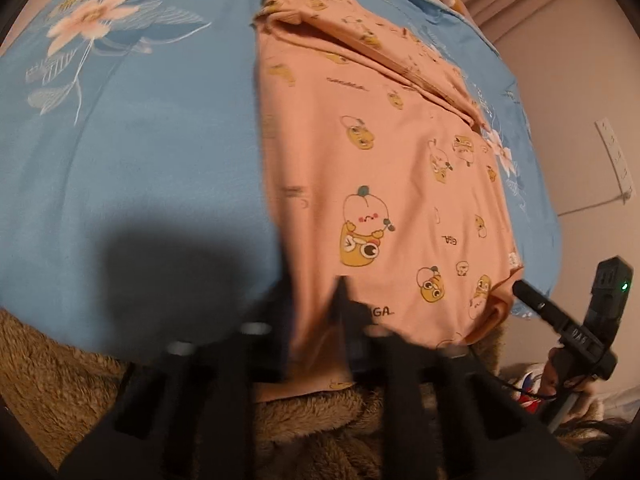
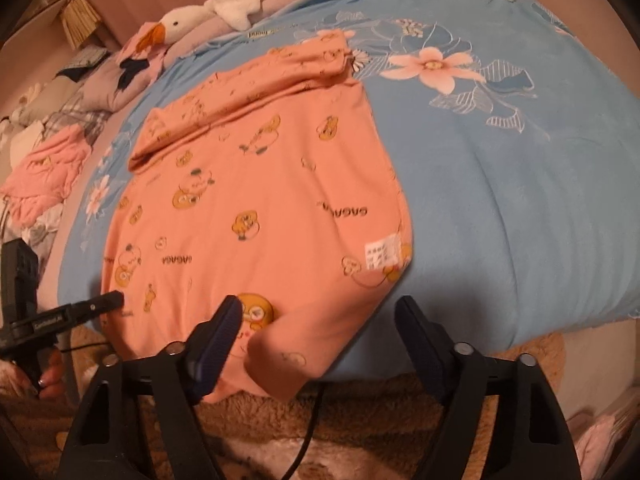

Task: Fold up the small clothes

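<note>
An orange top printed with yellow cartoon figures lies flat on the blue floral quilt, its sleeve folded across the far part. My left gripper is shut on the garment's near hem at its left corner, with cloth pinched between the dark, blurred fingers. The right wrist view shows the same top with a white care label near its right edge. There my right gripper stands open, and the turned-up near right corner of the top lies between its fingers without being pressed. The left gripper shows at the hem's other corner.
A white goose toy and pillows lie at the far end of the bed. A pink heap of clothes sits to the left. A brown fluffy blanket covers the near edge under both grippers. A wall socket strip is on the right.
</note>
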Motion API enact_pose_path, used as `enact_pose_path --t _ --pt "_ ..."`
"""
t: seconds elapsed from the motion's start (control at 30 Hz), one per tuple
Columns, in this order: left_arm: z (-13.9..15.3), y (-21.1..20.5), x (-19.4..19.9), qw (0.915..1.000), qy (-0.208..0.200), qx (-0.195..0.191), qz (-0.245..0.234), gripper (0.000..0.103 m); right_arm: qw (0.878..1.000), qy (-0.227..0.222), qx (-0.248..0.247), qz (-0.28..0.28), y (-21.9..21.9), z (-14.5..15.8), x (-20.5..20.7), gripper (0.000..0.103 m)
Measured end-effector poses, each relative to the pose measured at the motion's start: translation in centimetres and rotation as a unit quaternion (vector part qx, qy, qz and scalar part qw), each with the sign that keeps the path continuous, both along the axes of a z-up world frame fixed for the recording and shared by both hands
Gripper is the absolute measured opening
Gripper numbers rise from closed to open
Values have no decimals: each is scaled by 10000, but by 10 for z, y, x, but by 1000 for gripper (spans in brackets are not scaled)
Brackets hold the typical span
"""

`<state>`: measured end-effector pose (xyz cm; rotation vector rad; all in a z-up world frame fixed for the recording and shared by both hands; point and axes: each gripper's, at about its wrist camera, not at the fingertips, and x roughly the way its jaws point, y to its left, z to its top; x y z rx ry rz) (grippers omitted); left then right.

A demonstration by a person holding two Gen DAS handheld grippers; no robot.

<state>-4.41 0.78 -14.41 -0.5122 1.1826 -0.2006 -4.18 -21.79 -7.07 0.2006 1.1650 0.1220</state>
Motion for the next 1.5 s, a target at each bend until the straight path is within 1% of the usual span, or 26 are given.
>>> enact_pose_path --t 0.07,0.13,0.17,0.2,0.23,0.27,0.33,0.4,0.5,0.53,0.6,0.67,0.73,0.8,0.87,0.9,0.97,1.03,1.1,1.13,1.23,1.37,1.4,1.43,1.47,1.5 --pt "0 4 -1 9997 26 -161 165 8 10000 52 -39 46 2 -3 0 69" --pt "3 2 -1 9998 -1 -94 162 7 9998 135 -106 82 4 -5 1 45" --pt "7 0 -1 9999 -42 -60 138 7 9997 167 -120 136 5 -6 1 38" --pt "10 -1 -1 9998 -89 -94 116 7 9995 167 -154 208 7 -6 2 22" --pt "14 -1 0 9997 -153 -173 94 7 9995 148 -162 228 8 -6 1 11" --pt "19 0 3 9992 -239 -299 88 7 9994 125 -173 261 8 -4 2 11" --pt "30 5 8 9979 -471 -428 135 7 9996 16 -73 289 6 3 3 10" --pt "39 9 14 9972 -605 -407 154 7 9993 -140 173 312 4 12 6 10" --pt "52 14 27 9958 -809 -394 166 7 9984 -378 308 295 3 23 16 10" --pt "54 17 34 9957 -830 -376 194 7 9981 -456 357 228 1 26 22 10" --pt "53 21 48 9956 -803 -407 278 7 9964 -575 619 86 -4 28 34 10" --pt "47 25 66 9961 -659 -448 380 7 9950 -626 775 -67 -7 26 44 10" --pt "41 26 79 9964 -653 -413 358 8 9952 -638 714 -197 -9 21 58 10" --pt "33 27 93 9972 -598 -291 353 8 9956 -641 626 -276 -9 17 68 10" --pt "24 27 106 9979 -494 -172 381 11 9956 -595 623 -369 -10 12 78 10" --pt "18 27 111 9984 -379 -96 417 11 9954 -585 638 -416 -11 8 82 10" --pt "10 29 116 9984 -265 -148 483 11 9958 -526 572 -487 -13 3 86 10" --pt "9 30 117 9981 -273 -168 518 11 9961 -458 517 -549 -14 -5 89 10" --pt "11 29 116 9985 -314 -144 431 12 9962 -398 511 -588 -15 -10 90 10" --pt "14 30 114 9986 -317 -161 394 15 9963 -392 502 -584 -15 -10 90 10" --pt "20 33 105 9985 -300 -284 364 31 9969 -450 389 -519 -16 -2 86 10" --pt "26 38 88 9984 -270 -264 416 31 9968 -593 229 -486 -17 9 78 12" --pt "27 40 84 9983 -258 -286 431 31 9968 -617 135 -484 -17 12 73 17" --pt "28 42 78 9983 -249 -294 438 33 9968 -632 69 -493 -17 14 69 28" --pt "29 42 74 9983 -246 -280 440 40 9967 -638 32 -497 -16 15 67 35" --pt "29 42 69 9985 -238 -227 437 45 9966 -659 23 -497 -17 16 63 46"
